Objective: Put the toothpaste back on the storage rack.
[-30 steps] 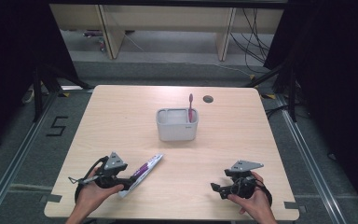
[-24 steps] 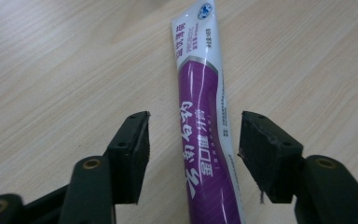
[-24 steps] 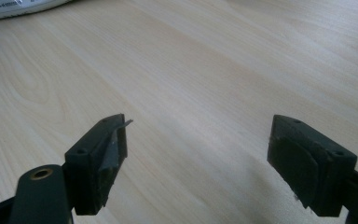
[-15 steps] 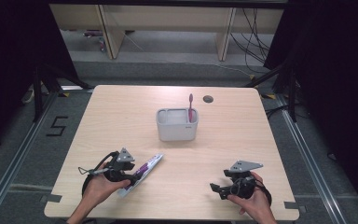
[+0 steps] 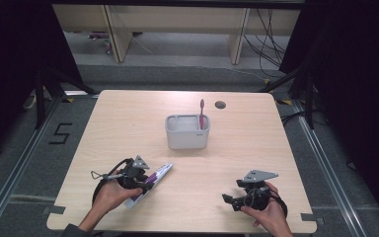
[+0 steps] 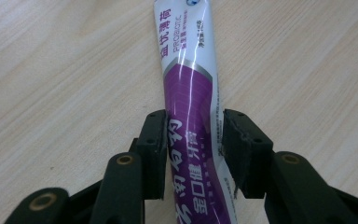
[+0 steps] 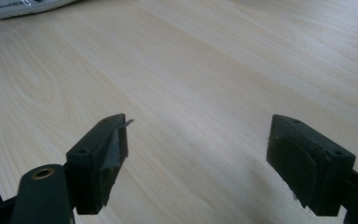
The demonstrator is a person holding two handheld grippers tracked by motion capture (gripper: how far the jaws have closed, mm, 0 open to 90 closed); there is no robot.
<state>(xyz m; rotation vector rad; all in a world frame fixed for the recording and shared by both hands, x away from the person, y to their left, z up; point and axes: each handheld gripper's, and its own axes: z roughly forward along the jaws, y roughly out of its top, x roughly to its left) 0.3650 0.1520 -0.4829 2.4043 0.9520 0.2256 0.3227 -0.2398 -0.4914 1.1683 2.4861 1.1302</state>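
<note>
A white and purple toothpaste tube lies flat on the wooden table at the front left. My left gripper has just been closing around it. In the left gripper view the tube runs between the jaws, and the left gripper has a pad against each edge of its purple part. My right gripper rests at the front right, held by a hand. In its own view the right gripper stands wide open over bare wood.
A grey holder stands at the table's middle with a pink toothbrush upright in its right compartment. Behind it is a round cable hole. The tube's white end shows far off in the right gripper view.
My left gripper has slid to the right along the table onto the tube and its jaws have narrowed around it. The right gripper has kept still.
</note>
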